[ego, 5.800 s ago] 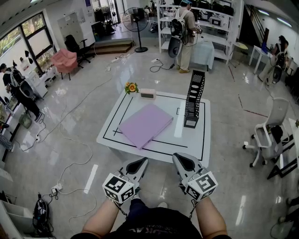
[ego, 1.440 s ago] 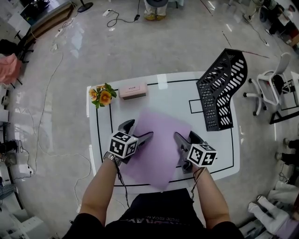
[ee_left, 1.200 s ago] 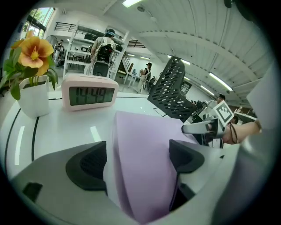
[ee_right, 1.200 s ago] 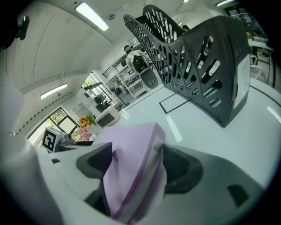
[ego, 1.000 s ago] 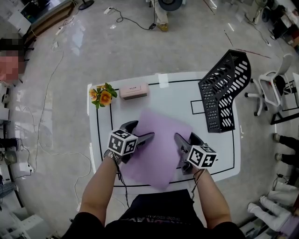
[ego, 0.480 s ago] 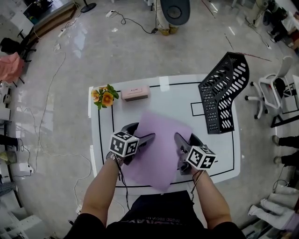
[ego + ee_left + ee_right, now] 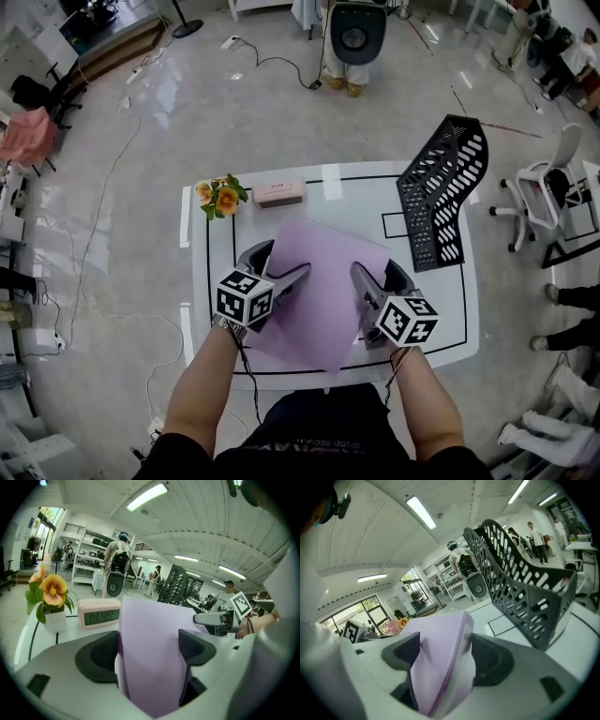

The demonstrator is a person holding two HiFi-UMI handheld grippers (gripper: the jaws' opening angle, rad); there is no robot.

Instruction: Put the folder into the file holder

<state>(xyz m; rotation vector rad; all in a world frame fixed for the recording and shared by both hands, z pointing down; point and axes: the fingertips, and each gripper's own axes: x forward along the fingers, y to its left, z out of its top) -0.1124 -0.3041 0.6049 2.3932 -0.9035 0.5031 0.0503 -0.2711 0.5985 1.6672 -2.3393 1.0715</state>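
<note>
A lilac folder (image 7: 323, 286) is held between both grippers above the white table (image 7: 441, 300). My left gripper (image 7: 278, 269) is shut on the folder's left edge, and in the left gripper view the folder (image 7: 150, 658) fills the gap between the jaws. My right gripper (image 7: 375, 277) is shut on its right edge, where the folder (image 7: 440, 663) sits clamped between the jaws. The black mesh file holder (image 7: 439, 192) stands at the table's far right corner, tall and close in the right gripper view as the file holder (image 7: 520, 588).
A pot of orange flowers (image 7: 220, 197) and a pink clock (image 7: 279, 192) sit along the table's far left side. A person (image 7: 354, 37) stands beyond the table. A white office chair (image 7: 548, 197) is to the right, and cables lie across the floor at the left.
Both grippers have stayed clamped on the folder. The folder has lifted and shifted slightly toward the far side and the file holder over the last second.
</note>
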